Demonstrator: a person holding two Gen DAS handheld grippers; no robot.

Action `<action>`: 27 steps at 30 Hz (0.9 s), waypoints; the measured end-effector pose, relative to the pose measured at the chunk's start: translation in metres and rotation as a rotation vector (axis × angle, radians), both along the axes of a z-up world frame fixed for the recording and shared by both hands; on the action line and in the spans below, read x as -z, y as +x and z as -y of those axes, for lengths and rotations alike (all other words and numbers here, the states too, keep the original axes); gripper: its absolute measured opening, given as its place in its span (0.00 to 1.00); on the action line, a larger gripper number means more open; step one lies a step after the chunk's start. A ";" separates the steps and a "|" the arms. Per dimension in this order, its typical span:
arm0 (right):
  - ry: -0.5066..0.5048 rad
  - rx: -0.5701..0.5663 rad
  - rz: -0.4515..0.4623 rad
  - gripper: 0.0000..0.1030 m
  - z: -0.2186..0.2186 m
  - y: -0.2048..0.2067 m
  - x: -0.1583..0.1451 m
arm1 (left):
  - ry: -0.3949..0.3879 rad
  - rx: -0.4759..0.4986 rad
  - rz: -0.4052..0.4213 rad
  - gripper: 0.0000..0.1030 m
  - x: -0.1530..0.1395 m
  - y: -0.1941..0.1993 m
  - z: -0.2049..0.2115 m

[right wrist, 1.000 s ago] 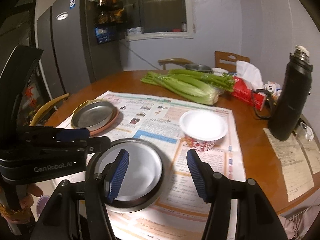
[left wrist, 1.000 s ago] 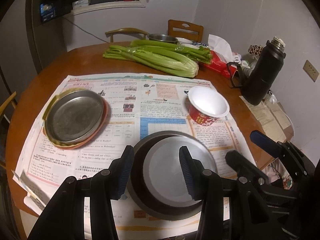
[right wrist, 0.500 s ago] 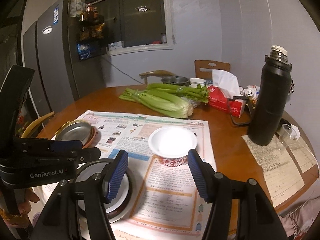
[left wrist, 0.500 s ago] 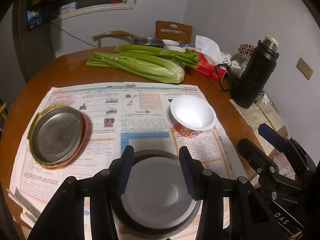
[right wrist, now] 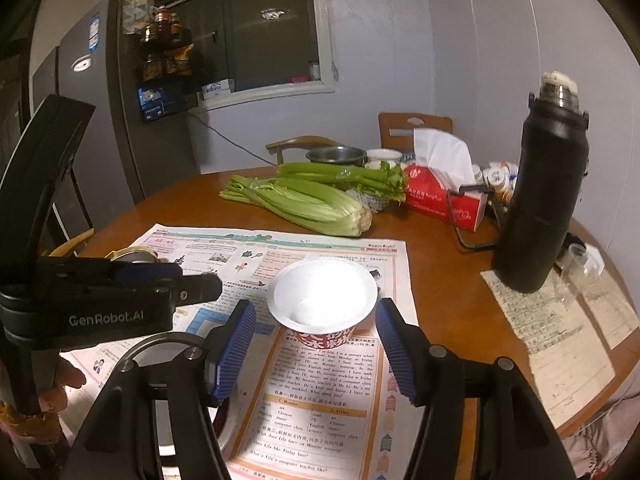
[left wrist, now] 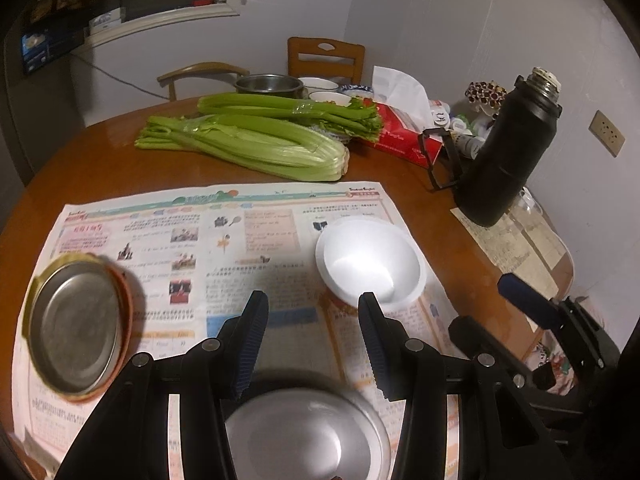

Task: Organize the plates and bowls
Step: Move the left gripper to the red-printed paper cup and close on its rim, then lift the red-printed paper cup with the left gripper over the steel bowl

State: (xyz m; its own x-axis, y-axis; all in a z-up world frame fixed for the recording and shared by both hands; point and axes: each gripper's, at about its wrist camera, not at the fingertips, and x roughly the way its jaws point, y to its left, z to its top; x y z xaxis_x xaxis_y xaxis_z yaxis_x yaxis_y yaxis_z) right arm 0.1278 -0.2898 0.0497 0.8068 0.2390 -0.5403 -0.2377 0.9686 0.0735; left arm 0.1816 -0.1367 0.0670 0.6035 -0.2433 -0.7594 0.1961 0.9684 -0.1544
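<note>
R gripper [right wrist: 314, 346], jaws released and empty, is lining up on white bowl [right wrist: 323, 294] just ahead; next needs advancing to straddle rim; L gripper [left wrist: 310, 346] is also hanging released.

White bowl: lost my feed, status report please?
Both tools open, empty. Right tool lined up on white bowl, short of it. Left tool above steel plate. Nothing blocking.

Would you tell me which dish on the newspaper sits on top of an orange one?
The metal plate at the newspaper's left edge; an orange rim shows beneath it, unlike the others.
</note>
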 end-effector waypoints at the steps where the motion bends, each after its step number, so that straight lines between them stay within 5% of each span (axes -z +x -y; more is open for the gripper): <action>1: 0.004 0.001 -0.009 0.60 0.001 0.004 0.002 | -0.002 0.002 -0.004 0.47 0.001 0.004 0.001; 20: 0.124 0.059 -0.223 0.60 0.024 0.081 0.041 | -0.044 0.070 -0.104 0.47 0.038 0.066 0.013; 27: 0.087 0.089 -0.298 0.60 0.020 0.100 0.056 | -0.042 0.069 -0.136 0.47 0.048 0.076 0.015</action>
